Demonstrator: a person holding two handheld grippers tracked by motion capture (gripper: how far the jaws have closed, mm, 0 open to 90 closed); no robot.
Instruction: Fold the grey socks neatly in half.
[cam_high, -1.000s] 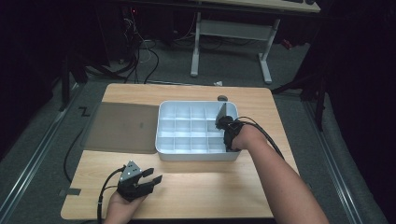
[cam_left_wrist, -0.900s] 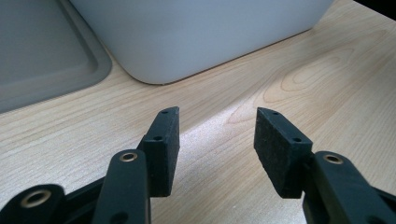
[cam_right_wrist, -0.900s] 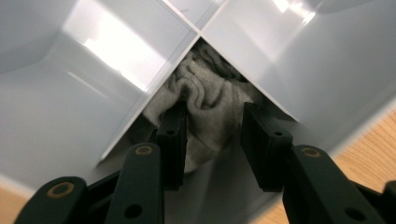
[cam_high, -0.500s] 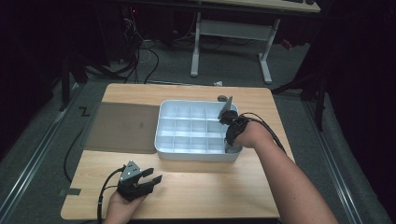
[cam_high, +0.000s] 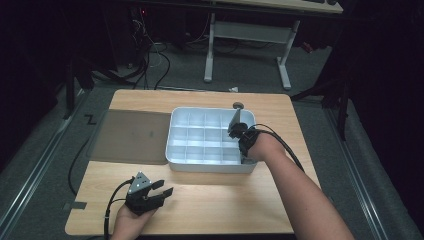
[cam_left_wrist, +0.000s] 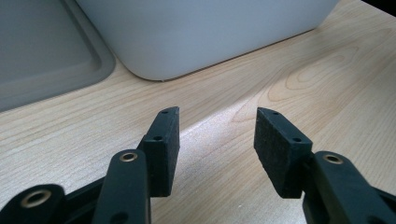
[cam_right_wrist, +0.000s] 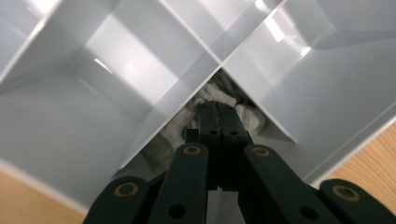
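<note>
A white tray split into several compartments stands mid-table. My right gripper points down into a compartment on its right side. In the right gripper view its jaws have just been closing and now stand together, the right gripper tips buried in a crumpled grey cloth lying in that compartment. My left gripper rests low near the table's front edge, left of the tray. The left gripper is open, with bare wood between its pads.
A flat grey lid or mat lies against the tray's left side. A small dark round object sits just behind the tray. The wooden table ends close in front of my left hand. Desk legs and cables stand on the floor beyond.
My right gripper has tipped slightly over the tray's right side, with its grey plate now showing. The left gripper has stayed where it was.
</note>
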